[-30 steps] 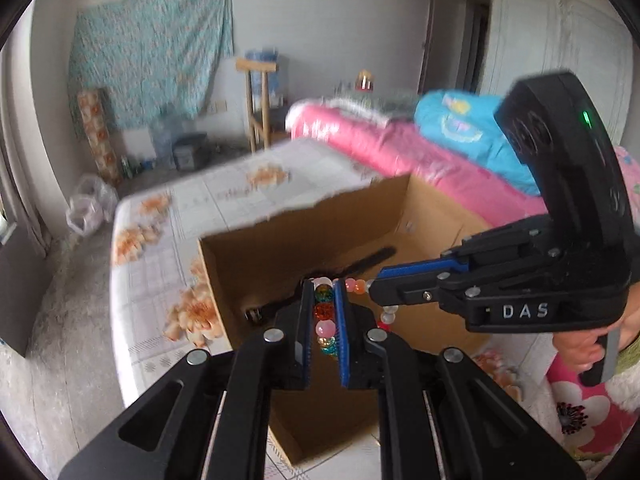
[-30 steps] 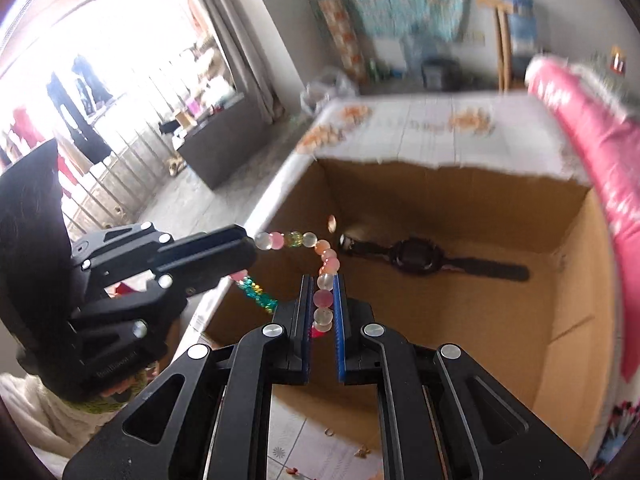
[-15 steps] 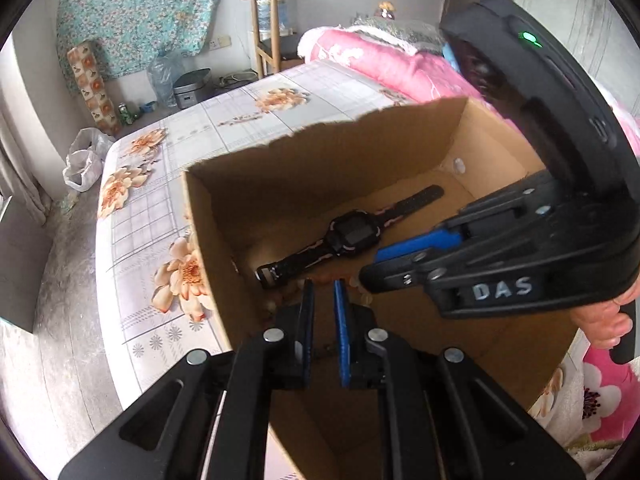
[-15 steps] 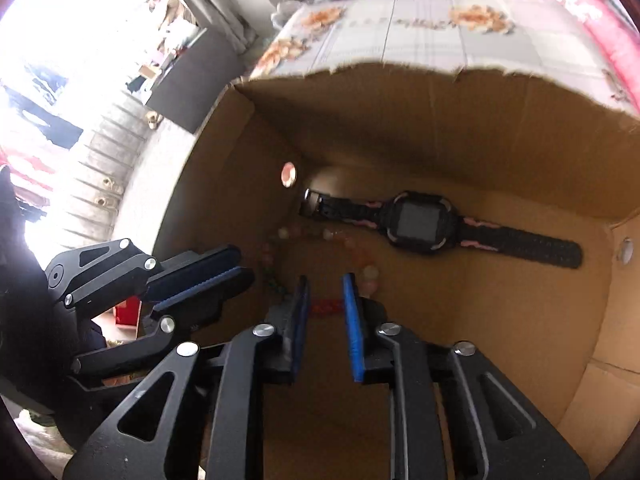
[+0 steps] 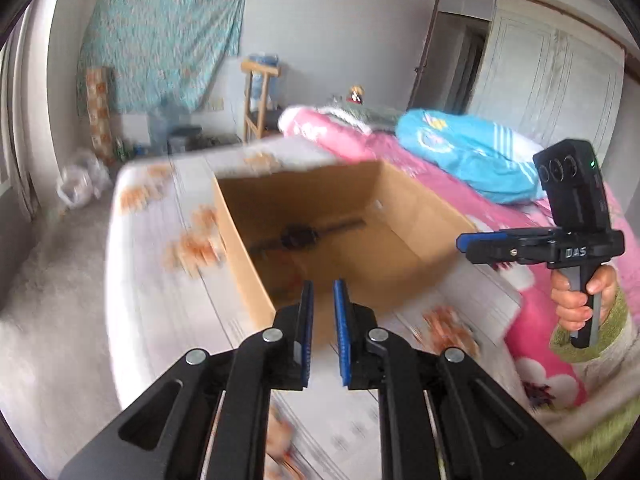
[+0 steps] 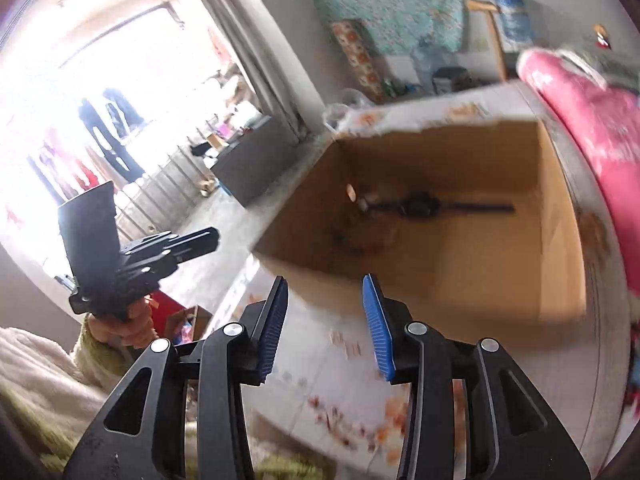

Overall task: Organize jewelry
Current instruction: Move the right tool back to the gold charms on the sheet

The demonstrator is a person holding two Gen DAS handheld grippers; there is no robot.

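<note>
- Both grippers have pulled back out of the cardboard box (image 5: 400, 240) since the earlier frames, and the bead bracelet (image 6: 362, 246) they held between them a second ago now lies on the box floor.
- Left gripper (image 5: 323, 312) hangs just short of the box's near rim, its blue pads almost together with only a thin slit between them and nothing in it.
- Right gripper (image 6: 325, 312) has just been opening; its jaws stand apart and bare over the flowered bed sheet (image 6: 332, 364).
- Beads are hard to make out: motion blur leaves only faint red and pale specks near the box's left wall in the right wrist view, and in the left wrist view the near wall hides most of them.
- Black watch (image 6: 420, 205) lies flat deeper in the box, behind the beads, its details smeared.
- Hand (image 5: 580, 300) on the right gripper's handle shows at the left view's edge; the person's body is cut off.
</note>
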